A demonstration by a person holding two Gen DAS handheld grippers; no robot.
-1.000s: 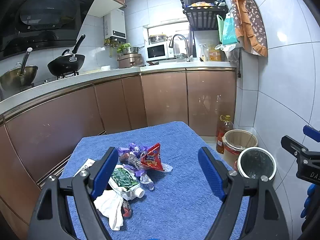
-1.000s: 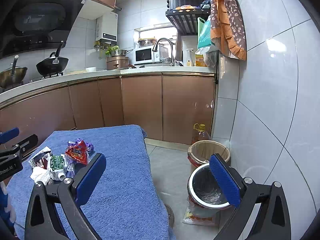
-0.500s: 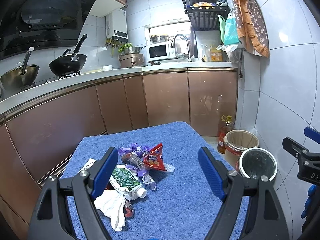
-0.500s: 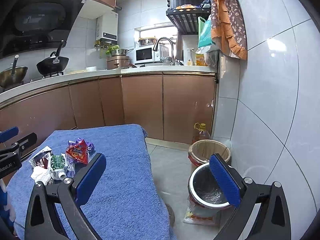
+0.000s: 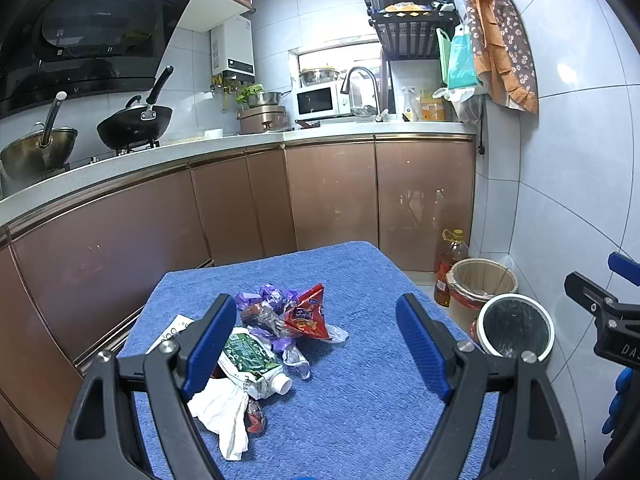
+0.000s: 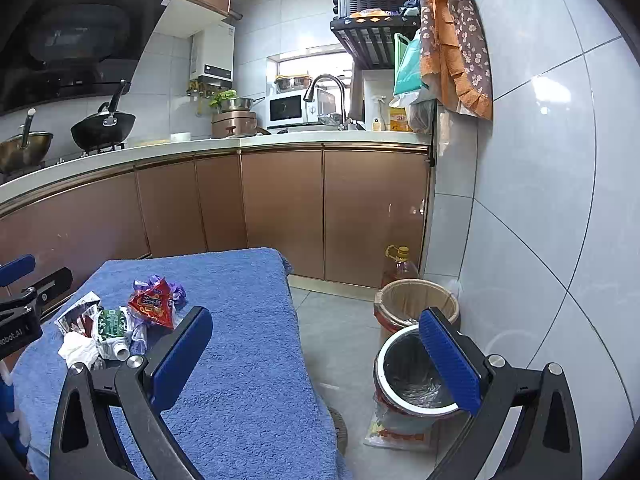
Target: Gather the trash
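A pile of trash lies on the blue towel-covered table [image 5: 360, 380]: a red snack bag [image 5: 306, 314], purple wrappers [image 5: 268, 296], a green-and-white carton [image 5: 250, 360], a crumpled white tissue [image 5: 226, 408]. The pile also shows in the right wrist view, with the red snack bag [image 6: 154, 304] on top. A steel-rimmed bin with a black liner [image 6: 412, 376] stands on the floor right of the table; it also shows in the left wrist view [image 5: 516, 326]. My left gripper [image 5: 316, 332] is open above the table's near side, behind the pile. My right gripper [image 6: 316, 356] is open, above the table's right edge.
A wicker-lined bin [image 6: 418, 300] and an oil bottle [image 6: 400, 264] stand behind the steel bin by the tiled wall. Brown kitchen cabinets [image 5: 332, 196] run behind the table. A bag [image 6: 396, 426] lies under the steel bin.
The left gripper's view has lowered slightly toward the table. The trash has not moved and both grippers stay open.
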